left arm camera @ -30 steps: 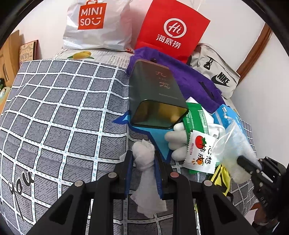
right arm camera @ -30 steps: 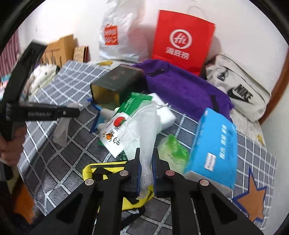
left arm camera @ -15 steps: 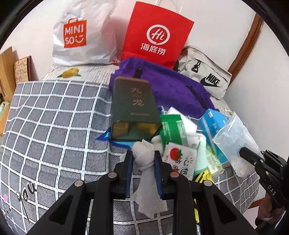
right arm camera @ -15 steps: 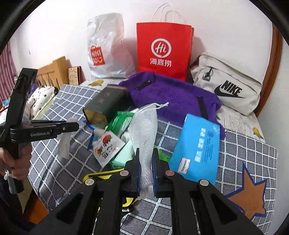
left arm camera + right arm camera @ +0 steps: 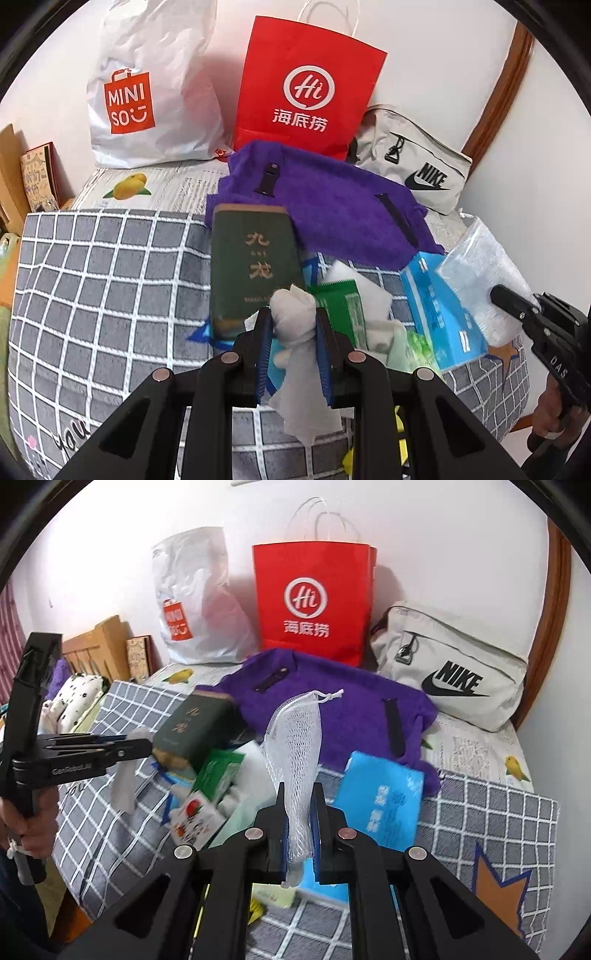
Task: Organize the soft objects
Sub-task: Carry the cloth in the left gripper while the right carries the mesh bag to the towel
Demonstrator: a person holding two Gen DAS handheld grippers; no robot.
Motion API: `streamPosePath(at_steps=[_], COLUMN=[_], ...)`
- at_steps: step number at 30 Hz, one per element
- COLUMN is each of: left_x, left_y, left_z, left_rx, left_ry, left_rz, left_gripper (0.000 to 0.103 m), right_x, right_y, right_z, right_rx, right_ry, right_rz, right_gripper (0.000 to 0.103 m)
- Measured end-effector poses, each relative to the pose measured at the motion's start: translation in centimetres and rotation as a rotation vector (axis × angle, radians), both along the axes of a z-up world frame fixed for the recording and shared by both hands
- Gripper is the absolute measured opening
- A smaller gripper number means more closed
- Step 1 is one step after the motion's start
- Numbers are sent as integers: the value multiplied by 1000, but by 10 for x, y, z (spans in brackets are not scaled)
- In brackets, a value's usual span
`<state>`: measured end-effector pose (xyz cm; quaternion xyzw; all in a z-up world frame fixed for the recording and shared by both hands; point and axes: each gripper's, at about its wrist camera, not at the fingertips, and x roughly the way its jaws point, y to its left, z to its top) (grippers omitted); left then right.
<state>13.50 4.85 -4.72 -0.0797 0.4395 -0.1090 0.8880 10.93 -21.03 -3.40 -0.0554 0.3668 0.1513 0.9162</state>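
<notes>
left gripper [image 5: 293,325]: clamped on white cloth [image 5: 295,321], held above the bed.
right gripper [image 5: 299,801]: clamped on mesh pouch [image 5: 295,738], also lifted clear.
pile: tissue pack [image 5: 380,805], green box [image 5: 251,266], snack packets lie loose on checked blanket [image 5: 92,277].
far: purple bag [image 5: 332,709], red bag [image 5: 314,598], white bag [image 5: 147,92] at the wall.
progress: early; two soft items picked, none stowed, pile unsorted.
views: only the right view shows the hand [image 5: 33,830] on the left tool and the wooden headboard [image 5: 99,646].
</notes>
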Motion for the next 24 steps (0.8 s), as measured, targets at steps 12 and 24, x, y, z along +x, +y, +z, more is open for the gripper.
streamPosePath(at_steps=[12,24], left_x=[47,104], left_y=[10,10], left_z=[13,16], left_rx=[29,51], left_ry=[22,35], left_rz=[36,48], left_gripper=[22,22], right_x=[60,118], right_y=[-23,-25], right_z=[9,9], right_rx=[13,8], right_ry=[33,37], right_rz=[-99,-89], right_gripper=[10,10])
